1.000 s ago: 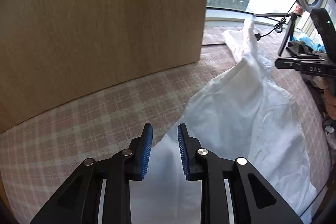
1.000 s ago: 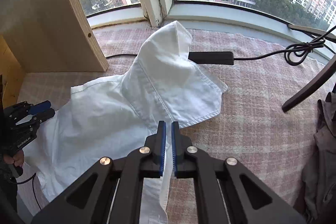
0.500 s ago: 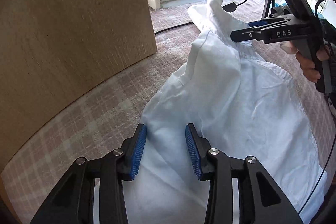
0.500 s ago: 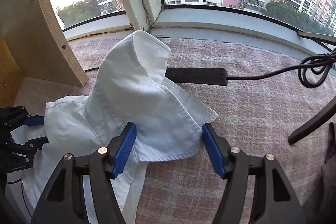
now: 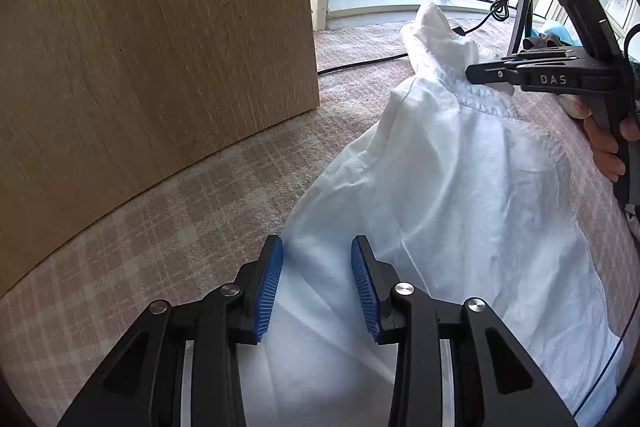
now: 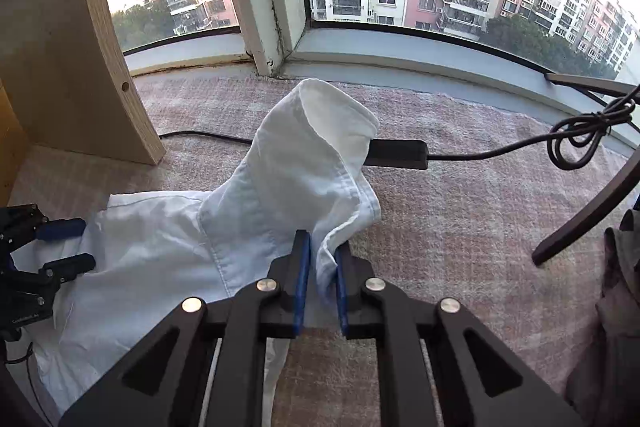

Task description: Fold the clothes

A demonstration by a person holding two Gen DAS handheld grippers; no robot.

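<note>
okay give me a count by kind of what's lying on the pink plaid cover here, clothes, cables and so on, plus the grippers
White garments: 1, the white cotton shirt
Dark bundled garments: 1, the grey-brown cloth heap, cut off at the edge
Black cables with a black power block: 1
Black two-finger grippers with blue pads: 2, left gripper, right gripper
Total: 5

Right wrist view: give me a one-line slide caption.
Right gripper jaws closing on a fold of the white shirt spread over the pink plaid cover.
</note>
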